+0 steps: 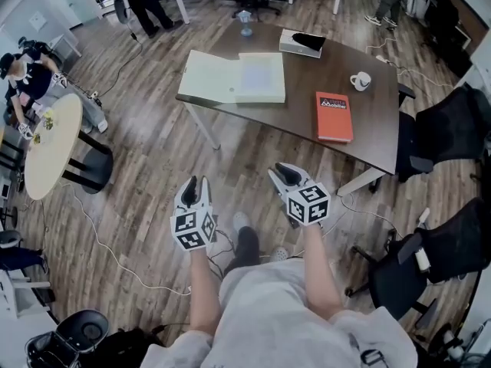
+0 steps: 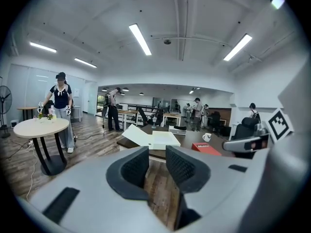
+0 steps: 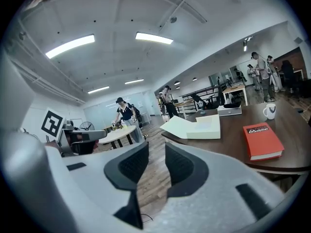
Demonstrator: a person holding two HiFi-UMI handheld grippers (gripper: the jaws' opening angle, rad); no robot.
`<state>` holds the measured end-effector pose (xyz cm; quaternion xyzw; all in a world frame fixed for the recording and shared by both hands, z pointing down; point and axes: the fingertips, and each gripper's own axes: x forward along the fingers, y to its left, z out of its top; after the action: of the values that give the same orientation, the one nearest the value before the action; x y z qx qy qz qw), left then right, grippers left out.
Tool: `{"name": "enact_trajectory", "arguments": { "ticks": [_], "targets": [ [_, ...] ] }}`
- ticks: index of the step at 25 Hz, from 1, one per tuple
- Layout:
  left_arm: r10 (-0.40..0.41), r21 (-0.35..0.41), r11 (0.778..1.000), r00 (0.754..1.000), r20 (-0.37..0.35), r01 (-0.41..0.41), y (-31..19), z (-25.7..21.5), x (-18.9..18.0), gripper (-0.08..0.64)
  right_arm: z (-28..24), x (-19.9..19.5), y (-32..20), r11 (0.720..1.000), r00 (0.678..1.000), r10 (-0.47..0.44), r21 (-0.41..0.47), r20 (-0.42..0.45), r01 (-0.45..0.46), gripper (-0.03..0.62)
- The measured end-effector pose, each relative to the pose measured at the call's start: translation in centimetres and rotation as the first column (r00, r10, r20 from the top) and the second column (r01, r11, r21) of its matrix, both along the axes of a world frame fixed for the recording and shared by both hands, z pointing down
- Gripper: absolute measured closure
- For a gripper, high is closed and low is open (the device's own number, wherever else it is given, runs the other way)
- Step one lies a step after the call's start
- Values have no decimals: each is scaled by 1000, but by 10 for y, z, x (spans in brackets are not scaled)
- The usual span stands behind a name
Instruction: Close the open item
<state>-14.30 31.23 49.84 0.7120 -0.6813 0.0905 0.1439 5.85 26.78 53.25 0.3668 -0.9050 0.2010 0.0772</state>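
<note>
The open item is a pale flat box (image 1: 234,77) lying on the dark brown table (image 1: 368,121), its lid folded out to the left. It also shows far ahead in the left gripper view as the pale box (image 2: 154,137) and in the right gripper view as the same box (image 3: 197,126). My left gripper (image 1: 193,188) and right gripper (image 1: 285,175) hang over the wooden floor, well short of the table. In their own views, the left gripper (image 2: 156,166) and the right gripper (image 3: 156,164) each show a gap between the pads with nothing in it.
On the table lie a red book (image 1: 334,116), a white mug (image 1: 360,80) and a white tray (image 1: 301,43). A round pale table (image 1: 50,144) stands left. Black office chairs (image 1: 449,129) stand right. Cables (image 1: 115,255) run over the floor. People stand further off.
</note>
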Motion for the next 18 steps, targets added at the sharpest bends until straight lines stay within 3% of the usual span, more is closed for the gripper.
{"name": "enact_trajectory", "arguments": {
  "ticks": [14,18],
  "targets": [
    [36,-14,999,998,-43,-37,-141,12,-49,422,-7,-36,-133,999,999,45,-1,-20,-45,391],
    [49,-12,999,998,-49,-49,-174,11,-78,419,-12,-64,-165,998,998,55,2,18,-55,370]
  ]
}}
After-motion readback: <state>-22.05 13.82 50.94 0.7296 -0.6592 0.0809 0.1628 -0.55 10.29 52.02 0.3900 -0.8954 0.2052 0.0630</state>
